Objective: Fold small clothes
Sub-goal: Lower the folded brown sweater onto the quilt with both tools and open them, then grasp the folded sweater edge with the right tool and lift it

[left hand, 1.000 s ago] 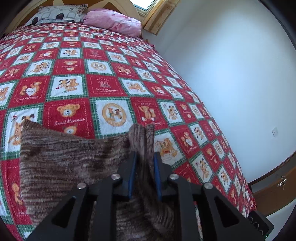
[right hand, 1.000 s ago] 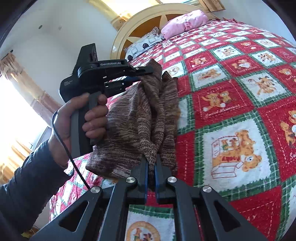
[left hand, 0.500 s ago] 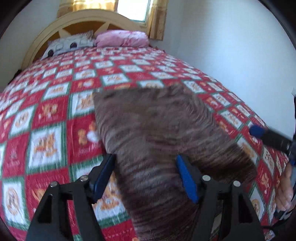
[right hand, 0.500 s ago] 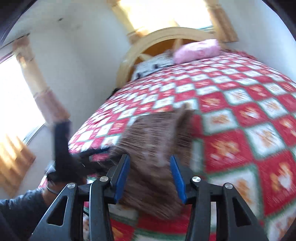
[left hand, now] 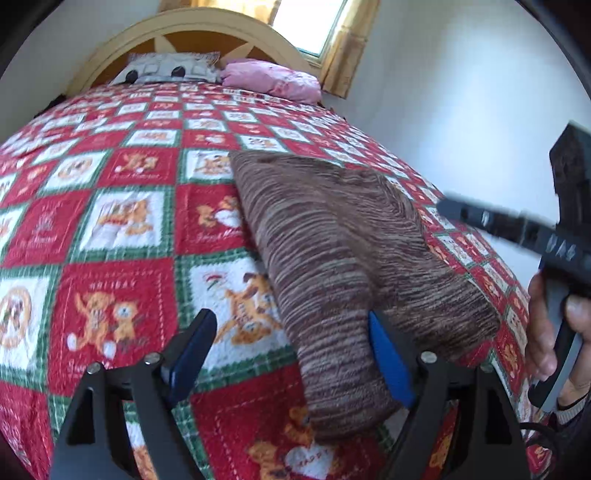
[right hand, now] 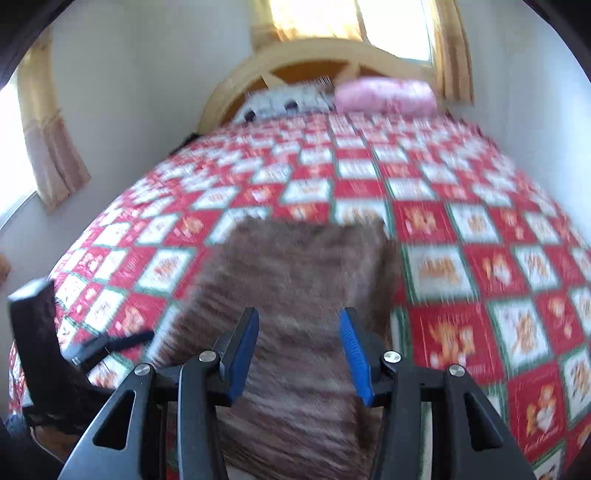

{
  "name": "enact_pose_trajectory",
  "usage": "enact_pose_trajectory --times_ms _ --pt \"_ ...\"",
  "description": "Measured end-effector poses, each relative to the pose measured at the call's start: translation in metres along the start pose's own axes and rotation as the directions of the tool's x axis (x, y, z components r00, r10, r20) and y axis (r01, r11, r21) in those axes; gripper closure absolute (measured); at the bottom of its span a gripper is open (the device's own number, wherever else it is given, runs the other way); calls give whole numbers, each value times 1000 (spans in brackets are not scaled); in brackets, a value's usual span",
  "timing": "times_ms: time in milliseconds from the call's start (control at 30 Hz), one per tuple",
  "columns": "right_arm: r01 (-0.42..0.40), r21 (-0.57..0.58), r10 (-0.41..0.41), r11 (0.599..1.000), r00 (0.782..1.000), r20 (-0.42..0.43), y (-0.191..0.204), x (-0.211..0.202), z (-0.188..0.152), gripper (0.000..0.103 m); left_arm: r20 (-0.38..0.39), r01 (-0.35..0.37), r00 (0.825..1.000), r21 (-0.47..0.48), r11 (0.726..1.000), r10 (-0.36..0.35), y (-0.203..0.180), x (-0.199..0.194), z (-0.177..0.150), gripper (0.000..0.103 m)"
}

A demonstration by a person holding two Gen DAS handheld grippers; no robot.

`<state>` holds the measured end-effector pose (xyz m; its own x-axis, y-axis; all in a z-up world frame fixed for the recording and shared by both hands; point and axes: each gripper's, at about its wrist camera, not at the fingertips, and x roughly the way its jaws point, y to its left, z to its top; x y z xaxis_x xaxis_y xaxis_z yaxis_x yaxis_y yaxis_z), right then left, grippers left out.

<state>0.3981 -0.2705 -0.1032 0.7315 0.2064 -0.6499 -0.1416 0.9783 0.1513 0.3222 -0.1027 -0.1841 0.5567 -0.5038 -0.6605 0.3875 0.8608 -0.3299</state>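
Observation:
A brown striped knit garment point(left hand: 332, 236) lies folded and flat on the red-and-green teddy-bear bedspread point(left hand: 110, 221). My left gripper point(left hand: 289, 317) hovers just above its near end with the jaws opening. The blue pads stand wide apart and press on nothing. In the right wrist view the same garment point(right hand: 295, 266) lies below my right gripper point(right hand: 299, 314), whose jaws are open and free of the cloth. A hand point(left hand: 554, 332) at the right edge of the left wrist view carries that right gripper.
The bedspread point(right hand: 461, 258) stretches back to a pink pillow point(left hand: 273, 79), a grey-white pillow point(left hand: 170, 68) and a curved wooden headboard point(left hand: 192, 29). A white wall point(left hand: 461, 92) runs along the bed's right side, with a curtained window behind.
Both grippers were shut on the hanging garment. They have let go and opened, and the garment now lies flat on the bed. Both hands have pulled back from it.

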Motion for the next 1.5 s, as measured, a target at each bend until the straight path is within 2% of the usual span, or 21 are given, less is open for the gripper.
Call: enact_pose_trajectory --times_ms 67,167,200,267,300,433,500,633,733,767,800,833,900,1000,1067,1167,1233,1267,1333,1400,1500 --pt "-104 -9 103 995 994 -37 15 13 10 56 -4 6 1000 -13 1000 -6 3 0 -1 18" --pt "-255 -5 252 967 960 -119 41 48 14 56 -3 24 1000 -44 999 -24 9 -3 -5 18" --pt "-294 34 295 955 938 -184 46 68 13 56 -3 28 1000 -55 998 -28 11 -4 -7 18" --pt "-336 112 354 935 870 -342 57 105 -3 54 -9 43 999 -80 996 -44 16 -4 -8 18" --pt "-343 117 362 932 860 -359 59 117 -6 54 -8 52 999 -96 994 -53 20 -4 -8 18" --pt "-347 139 373 928 869 -326 62 112 -3 53 -3 80 997 -121 989 -81 24 -5 -9 18" --pt "-340 106 356 934 889 -289 61 96 0 54 -4 75 997 -116 990 -76 23 -5 -9 18" --pt "-261 0 256 965 947 -193 53 61 -5 53 -12 53 998 -98 994 -54 19 -4 -11 18" --pt "-119 10 118 993 974 -193 13 54 -13 53 -25 32 999 -69 997 -34 14 -1 -11 15" --pt "-53 49 62 997 975 -213 -5 58 -18 53 -28 29 999 -54 998 -31 12 0 -11 12" --pt "-21 103 45 994 970 -237 -25 63 -23 54 -30 29 999 -44 999 -30 10 1 -10 11" --pt "-69 182 109 981 969 -220 -45 65 -27 54 -29 34 999 -38 999 -35 9 0 -10 9" --pt "-116 244 165 963 968 -191 -59 61 -26 54 -27 40 999 -38 998 -41 10 -1 -11 9" --pt "-77 194 114 978 976 -186 -51 51 -18 53 -29 45 998 -49 998 -47 13 0 -10 8" --pt "-53 137 71 989 989 -129 -42 39 -10 53 -31 38 999 -42 998 -39 11 1 -11 8" --pt "-115 91 122 989 989 -84 -31 34 3 53 -36 22 999 -25 999 -23 8 2 -11 8" --pt "-111 60 117 992 986 -119 -29 48 10 53 -39 20 999 -17 1000 -21 7 3 -11 7" --pt "-89 62 98 994 981 -165 -34 61 10 53 -40 21 999 -17 1000 -21 7 4 -10 6" --pt "13 88 13 996 959 -284 -50 89 0 53 -46 16 999 -14 1000 -17 6 4 -10 6" --pt "4 92 19 996 968 -251 -54 91 -3 53 -55 -5 998 2 1000 5 3 6 -10 5" --pt "12 45 -1 999 969 -247 -48 86 -4 53 -66 -36 997 33 999 38 -2 9 -10 4"
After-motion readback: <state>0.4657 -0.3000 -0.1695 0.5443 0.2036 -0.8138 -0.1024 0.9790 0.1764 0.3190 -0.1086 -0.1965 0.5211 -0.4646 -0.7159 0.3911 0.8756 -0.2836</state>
